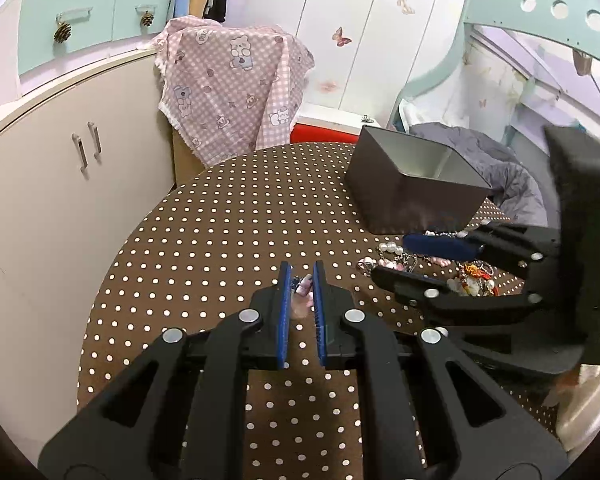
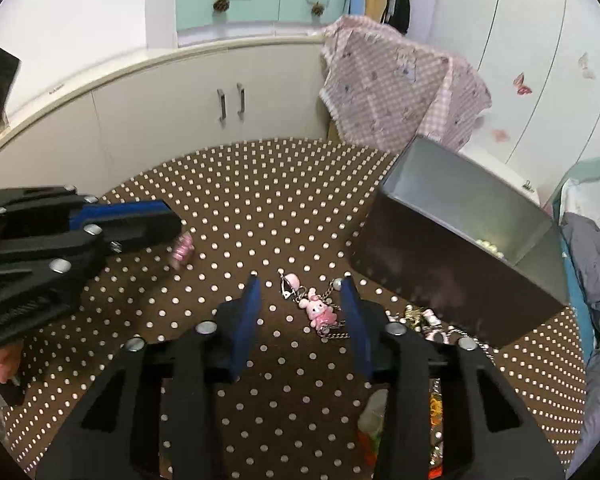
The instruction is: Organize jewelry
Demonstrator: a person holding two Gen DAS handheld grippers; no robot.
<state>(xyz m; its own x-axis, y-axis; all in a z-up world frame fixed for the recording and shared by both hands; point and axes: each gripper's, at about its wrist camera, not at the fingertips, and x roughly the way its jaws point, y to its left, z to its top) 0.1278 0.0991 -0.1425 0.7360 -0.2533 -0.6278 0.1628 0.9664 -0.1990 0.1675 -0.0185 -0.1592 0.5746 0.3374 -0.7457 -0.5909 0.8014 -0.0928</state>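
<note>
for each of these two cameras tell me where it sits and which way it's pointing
Left wrist: on the left gripper, looking down its fingers across the dotted table; a small pink charm sits between its pads; the right gripper shows at right.
Right wrist: on the right gripper, angled down at a pink bunny keychain; the left gripper and fingers show at left.
Shared: the table, metal tin, checked cloth.

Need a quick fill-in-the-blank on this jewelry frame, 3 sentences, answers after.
1. The left gripper is shut on a small ___ charm.
2. The tablecloth is brown with white ___.
3. The pink bunny charm lies between the ___ gripper's fingers.

Answers: pink; dots; right
</note>
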